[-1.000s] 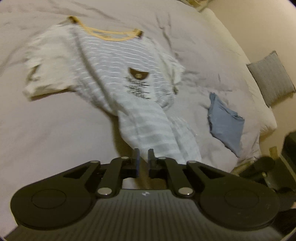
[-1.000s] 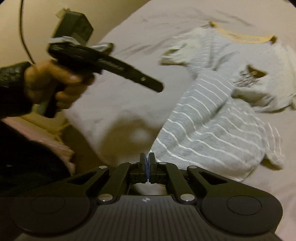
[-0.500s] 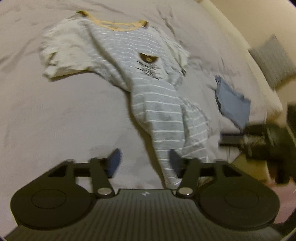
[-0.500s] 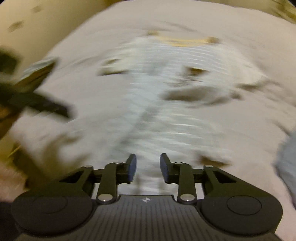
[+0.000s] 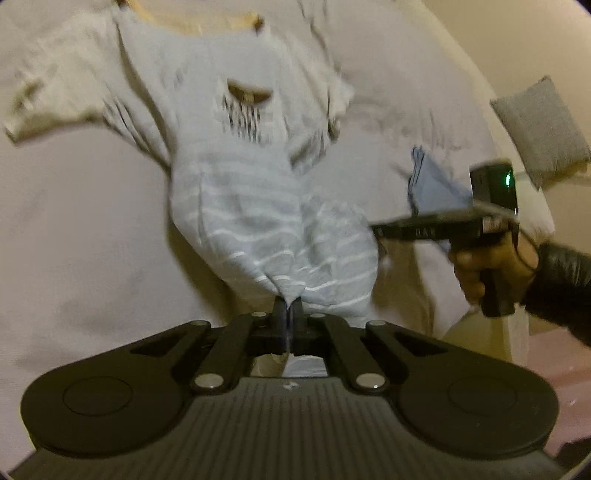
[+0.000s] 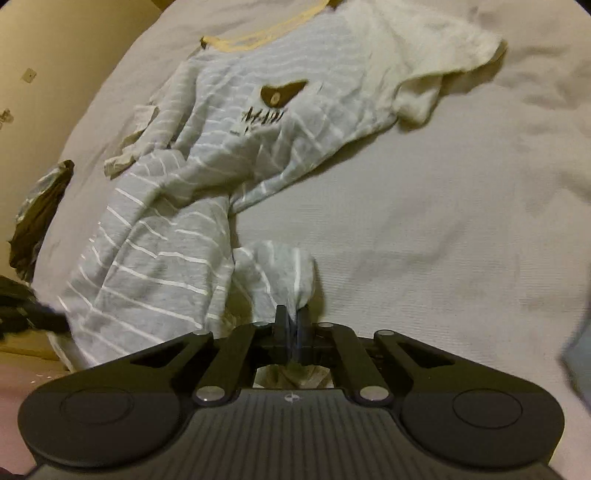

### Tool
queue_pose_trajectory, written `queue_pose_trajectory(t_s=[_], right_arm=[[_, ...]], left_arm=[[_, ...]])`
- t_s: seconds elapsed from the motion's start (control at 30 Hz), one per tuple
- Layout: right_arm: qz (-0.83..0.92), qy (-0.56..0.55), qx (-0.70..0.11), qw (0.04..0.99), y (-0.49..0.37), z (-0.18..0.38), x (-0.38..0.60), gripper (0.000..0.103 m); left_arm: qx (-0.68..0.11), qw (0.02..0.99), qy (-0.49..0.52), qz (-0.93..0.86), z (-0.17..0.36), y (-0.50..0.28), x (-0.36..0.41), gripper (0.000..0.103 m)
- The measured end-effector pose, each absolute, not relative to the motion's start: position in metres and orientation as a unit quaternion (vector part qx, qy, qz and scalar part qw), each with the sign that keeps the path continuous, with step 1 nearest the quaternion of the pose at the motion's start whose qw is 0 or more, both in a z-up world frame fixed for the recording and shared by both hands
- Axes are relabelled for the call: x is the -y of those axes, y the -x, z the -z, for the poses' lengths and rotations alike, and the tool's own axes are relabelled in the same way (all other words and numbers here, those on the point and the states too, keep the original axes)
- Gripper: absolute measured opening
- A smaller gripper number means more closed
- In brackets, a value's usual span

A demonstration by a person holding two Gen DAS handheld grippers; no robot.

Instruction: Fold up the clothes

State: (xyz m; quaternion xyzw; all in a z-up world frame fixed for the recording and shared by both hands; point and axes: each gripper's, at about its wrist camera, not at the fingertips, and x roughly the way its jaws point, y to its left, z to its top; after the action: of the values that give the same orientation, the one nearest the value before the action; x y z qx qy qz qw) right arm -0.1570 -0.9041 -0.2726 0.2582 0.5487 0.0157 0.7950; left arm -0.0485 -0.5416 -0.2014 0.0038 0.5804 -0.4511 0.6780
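Observation:
A grey T-shirt with white stripes [image 5: 258, 206] and a yellow collar [image 5: 207, 26] lies crumpled on the bed, collar at the far end. My left gripper [image 5: 287, 310] is shut on a bunched bit of its near hem. My right gripper [image 6: 293, 319] is shut on another corner of the hem, with the shirt [image 6: 207, 155] stretching away to the upper left. In the left wrist view, a hand [image 5: 487, 266] in a dark sleeve holds the right gripper [image 5: 375, 230] at the shirt's right edge.
The bed [image 5: 74, 221] has a pale wrinkled cover. A folded blue cloth [image 5: 436, 188] lies right of the shirt, and a grey cushion [image 5: 543, 125] sits beyond the bed edge. A dark striped garment [image 6: 40, 206] hangs at the bed's left edge.
Half a second ago both grippers stood open above the shirt's hem. Both have since moved in and shut on the hem, bunching the fabric.

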Motion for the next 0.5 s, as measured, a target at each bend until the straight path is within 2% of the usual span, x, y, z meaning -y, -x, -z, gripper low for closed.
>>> queue_pose_trajectory(t_s=[0.17, 0.33, 0.43, 0.5], right_arm=[[0.056, -0.269, -0.543, 0.793, 0.232, 0.215, 0.915, 0.002], [0.061, -0.315, -0.577, 0.751, 0.305, 0.203, 0.877, 0.002], [0.081, -0.334, -0.588, 0.732, 0.319, 0.209, 0.857, 0.003], [0.114, -0.327, -0.598, 0.723, 0.318, 0.216, 0.849, 0.025]], left_arm=[[-0.566, 0.677, 0.003, 0.471, 0.160, 0.043, 0.533, 0.000], [-0.573, 0.647, -0.040, 0.502, 0.149, 0.053, 0.545, 0.000], [-0.590, 0.621, -0.055, 0.513, 0.157, 0.060, 0.542, 0.000], [-0.597, 0.609, -0.054, 0.519, 0.160, 0.066, 0.544, 0.000]])
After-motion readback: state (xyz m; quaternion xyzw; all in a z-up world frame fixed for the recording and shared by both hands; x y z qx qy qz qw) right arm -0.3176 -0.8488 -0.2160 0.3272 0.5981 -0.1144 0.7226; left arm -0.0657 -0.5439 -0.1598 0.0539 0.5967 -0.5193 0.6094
